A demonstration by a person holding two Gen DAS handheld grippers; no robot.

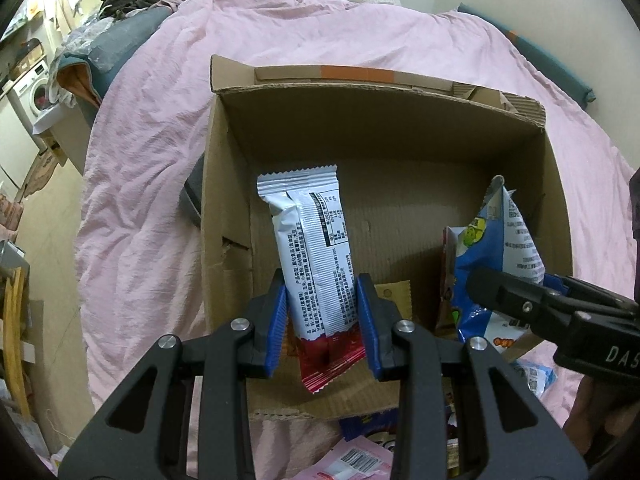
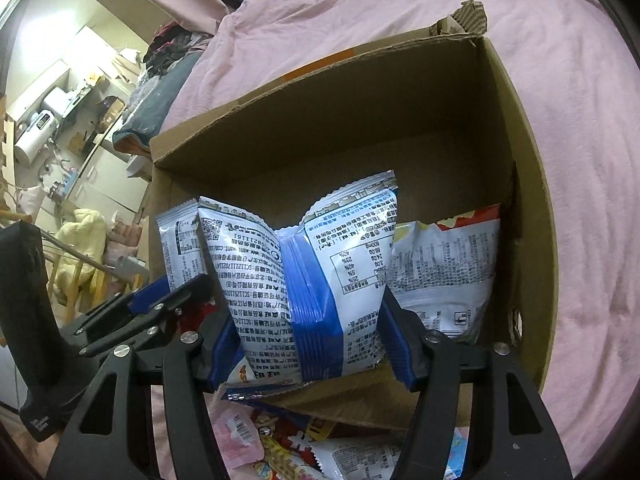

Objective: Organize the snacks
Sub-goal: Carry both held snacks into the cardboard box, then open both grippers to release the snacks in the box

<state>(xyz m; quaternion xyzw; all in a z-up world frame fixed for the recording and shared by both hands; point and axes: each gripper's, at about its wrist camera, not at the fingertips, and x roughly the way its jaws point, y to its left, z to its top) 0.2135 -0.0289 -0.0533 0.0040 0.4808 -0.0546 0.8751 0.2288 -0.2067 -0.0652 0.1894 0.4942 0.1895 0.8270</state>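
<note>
Currently, both grippers hold packets over the cardboard box [image 1: 224, 184] on the bed [image 1: 152, 120]. The left gripper [image 1: 322, 320] fingers clamp a white-and-red snack packet [image 1: 316, 256]; the right gripper [image 2: 310, 344] fingers pinch a blue-and-white snack bag [image 2: 312, 264], upright for lowering inside.

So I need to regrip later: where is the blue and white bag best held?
Grip the blue and white bag across its lower middle, coming from its bottom end. The right claw already pinches it there, where it narrows.
</note>
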